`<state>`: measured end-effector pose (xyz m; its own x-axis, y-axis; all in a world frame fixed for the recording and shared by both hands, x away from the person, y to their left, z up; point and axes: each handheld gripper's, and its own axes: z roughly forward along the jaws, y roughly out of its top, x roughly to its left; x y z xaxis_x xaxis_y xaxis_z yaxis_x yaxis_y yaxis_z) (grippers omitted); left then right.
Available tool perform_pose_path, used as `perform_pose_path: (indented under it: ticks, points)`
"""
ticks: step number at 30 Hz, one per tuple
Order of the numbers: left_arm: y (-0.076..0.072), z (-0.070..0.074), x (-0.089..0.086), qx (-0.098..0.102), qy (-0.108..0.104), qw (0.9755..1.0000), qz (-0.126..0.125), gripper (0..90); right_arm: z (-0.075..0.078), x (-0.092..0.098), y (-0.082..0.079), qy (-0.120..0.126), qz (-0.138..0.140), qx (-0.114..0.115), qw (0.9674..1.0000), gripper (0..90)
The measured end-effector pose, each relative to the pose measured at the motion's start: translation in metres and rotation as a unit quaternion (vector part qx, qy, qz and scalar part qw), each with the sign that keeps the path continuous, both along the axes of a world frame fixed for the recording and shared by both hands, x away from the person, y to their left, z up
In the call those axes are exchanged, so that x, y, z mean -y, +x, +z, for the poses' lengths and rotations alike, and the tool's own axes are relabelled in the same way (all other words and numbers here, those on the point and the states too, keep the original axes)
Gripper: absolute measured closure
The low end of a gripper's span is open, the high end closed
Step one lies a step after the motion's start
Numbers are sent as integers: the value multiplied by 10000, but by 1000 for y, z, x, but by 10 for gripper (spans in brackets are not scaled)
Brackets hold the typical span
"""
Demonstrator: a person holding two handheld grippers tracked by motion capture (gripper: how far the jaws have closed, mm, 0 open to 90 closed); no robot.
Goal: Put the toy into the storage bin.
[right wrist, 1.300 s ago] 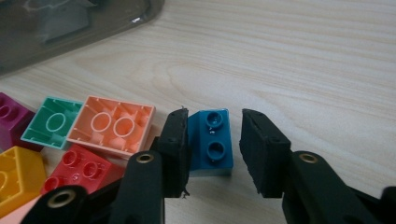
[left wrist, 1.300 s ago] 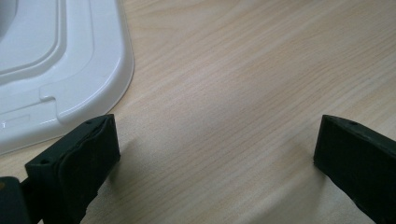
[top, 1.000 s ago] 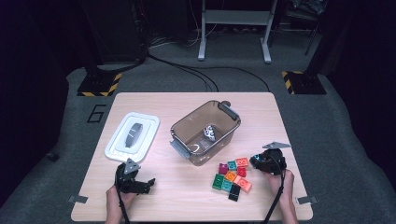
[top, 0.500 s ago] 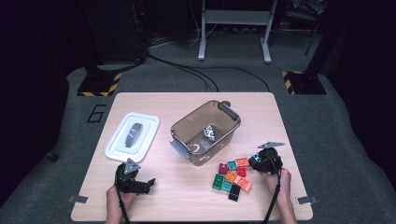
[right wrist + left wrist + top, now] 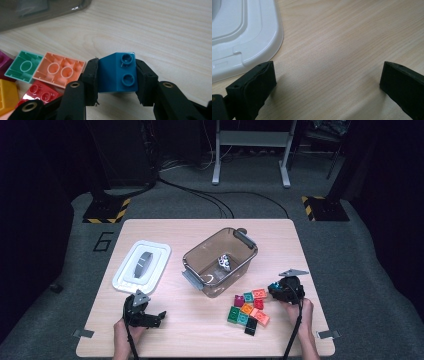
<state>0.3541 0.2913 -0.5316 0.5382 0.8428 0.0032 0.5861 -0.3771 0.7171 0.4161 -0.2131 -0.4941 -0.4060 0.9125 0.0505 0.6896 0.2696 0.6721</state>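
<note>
Pale wood tabletop (image 5: 200,330), dark room all around, so the coloured stuff stands out nicely. Right gripper (image 5: 117,75) has both pads squeezed flat against the sides of a small blue plastic building brick (image 5: 118,72), studs facing the camera, held near the table just right of the loose pile of coloured bricks (image 5: 247,309). Grip looks square and centred, so I wouldn't re-grab. Next up is probably carrying it to the clear brownish plastic bin (image 5: 220,262), up and left of the pile: lift first to clear the rim, get over the middle, then let go low so it doesn't bounce. Left gripper (image 5: 327,82) sits with jaws wide apart, nothing between them, beside the white plastic lid (image 5: 242,37).
</note>
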Motion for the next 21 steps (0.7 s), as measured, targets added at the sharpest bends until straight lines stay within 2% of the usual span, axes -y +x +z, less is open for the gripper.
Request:
perform_pose_path:
  ticks: [5,9,13,14,15,21]
  points:
    - [0,0,0,14,28,10000,-25,4,9,1,6,78,-66,42,9999,588]
    - [0,0,-1,12,33,10000,-26,4,17,2,13,106,57,131,9998,588]
    - [0,0,0,19,35,10000,-28,5,25,1,19,164,50,170,9997,588]
    - [1,0,-1,36,69,9999,-69,5,28,0,21,198,25,117,9997,588]
    - [1,0,-1,36,69,9999,-69,5,29,0,23,177,72,193,9996,588]
    - [0,0,0,36,44,10000,-81,5,43,-3,34,194,76,242,9995,588]
